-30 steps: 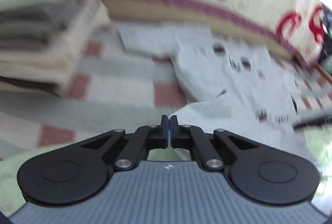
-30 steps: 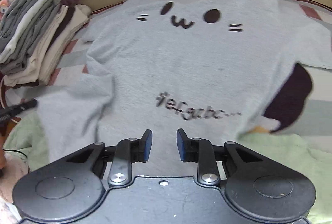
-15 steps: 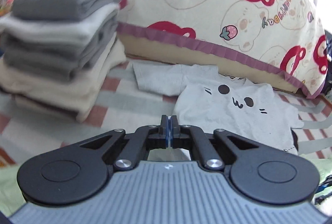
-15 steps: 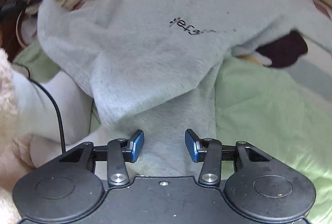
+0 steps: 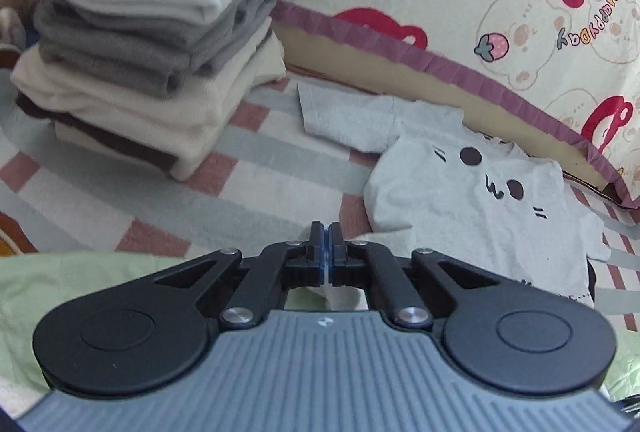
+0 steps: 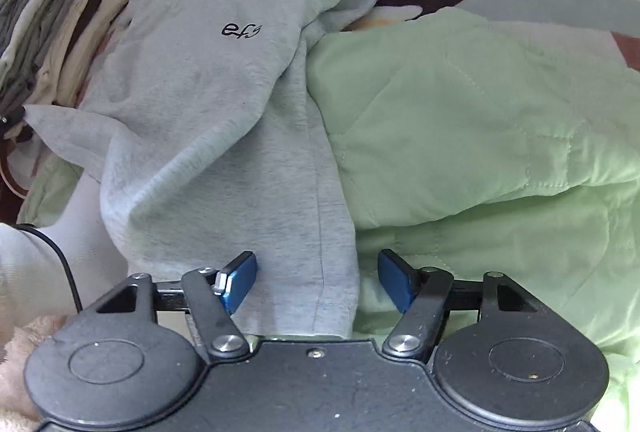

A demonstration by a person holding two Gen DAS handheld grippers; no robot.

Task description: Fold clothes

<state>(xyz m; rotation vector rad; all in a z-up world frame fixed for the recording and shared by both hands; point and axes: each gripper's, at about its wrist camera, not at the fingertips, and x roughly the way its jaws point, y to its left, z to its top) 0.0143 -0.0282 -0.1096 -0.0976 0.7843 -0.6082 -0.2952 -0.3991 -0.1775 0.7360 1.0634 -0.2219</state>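
So this is the grab-the-hem stage, I'd say, with no fold made yet as far as I can tell. The grey shirt (image 6: 224,84) is lying spread on the bed, cat face printed on the part farthest from both grippers. Its near edge is running right up under the right gripper (image 6: 316,282).

That gripper is pointing steeply down with its jaws partly apart and closing. A strip of the shirt's hem is sitting between the blue pads (image 6: 240,282). The left pad looks to be at the cloth, while the right one is clear of it, so it isn't pinching anything yet. Just right of that strip there's a green quilt (image 6: 480,136), which the shirt is draped over.

The left gripper (image 5: 325,252) is fully shut, pads pressed together. There's pale cloth showing just below them, but I can't tell if any is actually caught. The shirt is ahead and to its right, and the stack (image 5: 148,32) of folded clothes is ahead to its left.

Next move, I'm guessing: finish closing on the hem only, without catching quilt, then get the left one a matching corner so both can lift together.
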